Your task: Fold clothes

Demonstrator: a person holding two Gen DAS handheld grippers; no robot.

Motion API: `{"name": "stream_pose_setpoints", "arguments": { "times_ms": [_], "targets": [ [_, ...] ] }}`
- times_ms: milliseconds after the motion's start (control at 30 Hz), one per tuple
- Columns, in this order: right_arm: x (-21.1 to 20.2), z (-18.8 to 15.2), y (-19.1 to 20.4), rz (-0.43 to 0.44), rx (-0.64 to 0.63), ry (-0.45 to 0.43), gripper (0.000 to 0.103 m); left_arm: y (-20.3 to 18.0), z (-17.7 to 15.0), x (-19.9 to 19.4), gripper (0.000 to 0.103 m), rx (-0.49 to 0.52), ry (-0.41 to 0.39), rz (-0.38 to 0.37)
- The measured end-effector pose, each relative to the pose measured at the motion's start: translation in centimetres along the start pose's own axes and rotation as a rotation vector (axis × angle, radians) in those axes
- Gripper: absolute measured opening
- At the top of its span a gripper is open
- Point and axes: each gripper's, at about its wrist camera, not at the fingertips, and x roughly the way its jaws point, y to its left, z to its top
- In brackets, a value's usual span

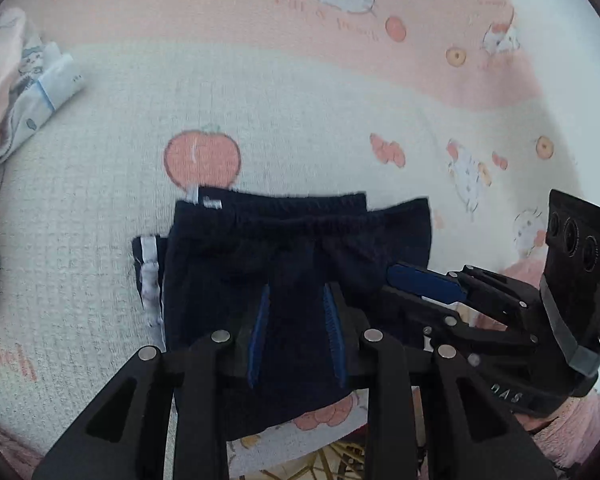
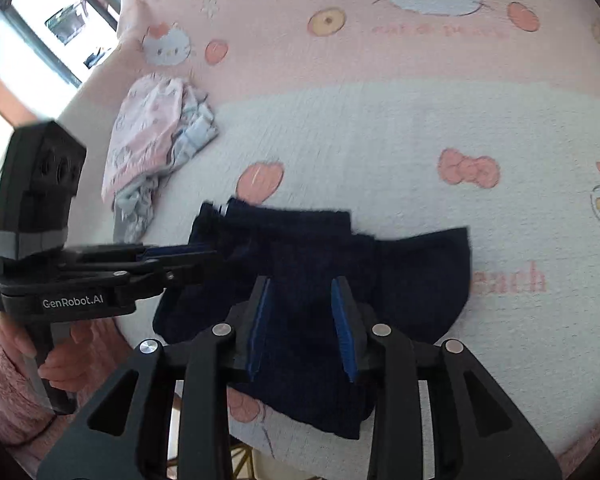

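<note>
Dark navy shorts [image 1: 280,248] lie folded on the Hello Kitty bed sheet [image 1: 300,100], waistband at the far side and a white side stripe [image 1: 150,264] at the left. My left gripper [image 1: 296,288] points steeply down over their middle. Its jaws stand apart, and flat, unbunched cloth shows in the gap. In the right wrist view my right gripper [image 2: 302,280] hovers the same way over the shorts [image 2: 308,248], jaws apart. Each gripper also appears in the other's view: the right gripper [image 1: 392,270] at the shorts' right part, the left gripper [image 2: 216,256] at their left edge.
A loose pile of pink and pale blue clothes [image 1: 16,92] [image 2: 156,136] lies on the bed to the far left. The bed's near edge [image 1: 340,444] runs just below the shorts. A hand in a pink fleece sleeve [image 2: 4,380] holds the left gripper. A window [image 2: 60,28] is beyond the bed.
</note>
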Motion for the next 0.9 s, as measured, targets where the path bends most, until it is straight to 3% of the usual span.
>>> {"name": "stream_pose_setpoints", "arguments": {
  "times_ms": [100, 167, 200, 267, 300, 467, 533, 600, 700, 767, 833, 900],
  "targets": [
    [1.9, -1.3, -0.4, -0.087, -0.022, 0.060, 0.023, 0.1, -0.2, 0.7, 0.030, 0.027, 0.027, 0.043],
    [1.0, -1.1, -1.9, -0.090, 0.046, 0.051, 0.022, 0.7, -0.1, -0.4, 0.030, -0.015, 0.026, 0.083],
    [0.2, -1.2, -2.8, -0.081, 0.096, 0.041, 0.023, 1.0, -0.4, -1.3, 0.031, -0.034, 0.010, 0.068],
    [-1.3, -1.3, -4.4, -0.066, 0.185, 0.018, 0.027, 0.9, -1.2, -2.7, 0.045, -0.039, -0.035, 0.038],
    [-2.0, -1.5, -4.5, -0.069, 0.190, 0.000, 0.028, 0.3, -1.3, -2.9, 0.047, -0.011, -0.046, 0.064],
    [-0.4, -1.9, 0.0, -0.116, -0.024, 0.020, 0.028, -1.7, -2.1, -1.4, 0.047, 0.143, -0.029, 0.197],
    [1.3, -2.4, 2.0, -0.170, -0.138, 0.065, 0.027, -1.7, -2.2, -0.1, 0.047, 0.166, 0.011, 0.270],
    [1.7, -2.7, 1.9, -0.209, -0.160, 0.066, 0.024, -0.5, -2.3, -0.3, 0.047, 0.141, 0.024, 0.308],
    [0.0, -2.6, -1.0, -0.190, -0.023, 0.048, 0.022, 2.5, -2.0, -2.4, 0.047, -0.010, 0.000, 0.221],
    [-1.6, -2.6, -3.2, -0.178, 0.079, 0.024, 0.027, 5.0, -2.1, -3.9, 0.047, -0.142, -0.024, 0.153],
    [-3.2, -3.0, -4.8, -0.134, 0.180, -0.015, 0.029, 7.7, -2.4, -4.8, 0.048, -0.305, -0.046, 0.018],
    [-4.3, -3.6, -5.9, -0.067, 0.262, -0.043, 0.041, 8.7, -2.2, -5.0, 0.048, -0.331, -0.062, 0.048]
  ]
}}
